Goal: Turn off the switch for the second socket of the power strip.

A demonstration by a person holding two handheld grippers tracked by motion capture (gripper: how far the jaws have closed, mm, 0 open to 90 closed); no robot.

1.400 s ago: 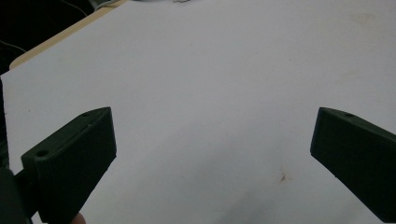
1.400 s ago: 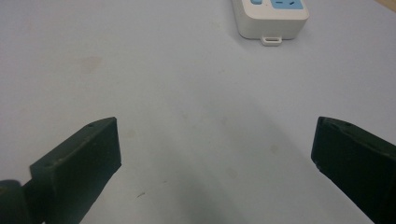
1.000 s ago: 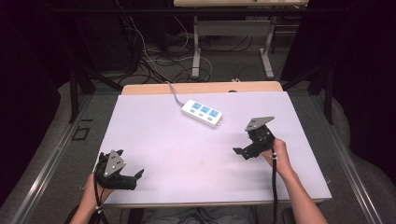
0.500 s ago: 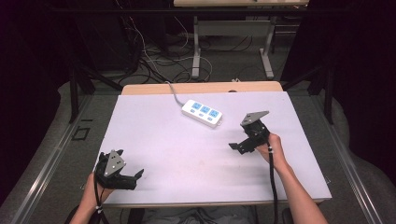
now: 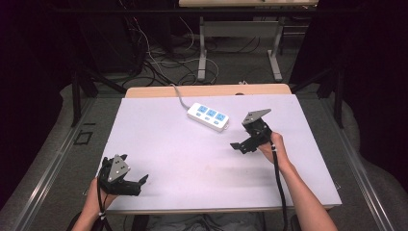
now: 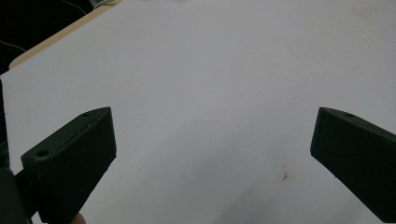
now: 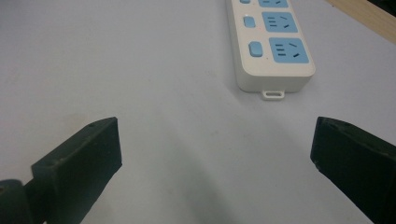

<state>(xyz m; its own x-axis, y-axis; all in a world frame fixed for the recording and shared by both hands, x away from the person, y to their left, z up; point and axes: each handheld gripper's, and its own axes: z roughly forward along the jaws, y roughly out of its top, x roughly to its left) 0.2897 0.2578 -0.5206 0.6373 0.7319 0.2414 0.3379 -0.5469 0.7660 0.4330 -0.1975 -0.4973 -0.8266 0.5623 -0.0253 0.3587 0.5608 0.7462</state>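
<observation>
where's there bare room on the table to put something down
Most of the table is bare: the whole middle between the left gripper and right gripper, and the far left corner beside the power strip. It is tightest between the strip's near end and the right gripper, and at the far edge where the strip's cord runs off.

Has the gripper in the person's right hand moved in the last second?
Yes. In the high view the right gripper has gone up the table and leftward, closer to the power strip, which has stayed put.

Left tool (image 5: 136,183) and right tool (image 5: 239,146) both gape wide.
</observation>
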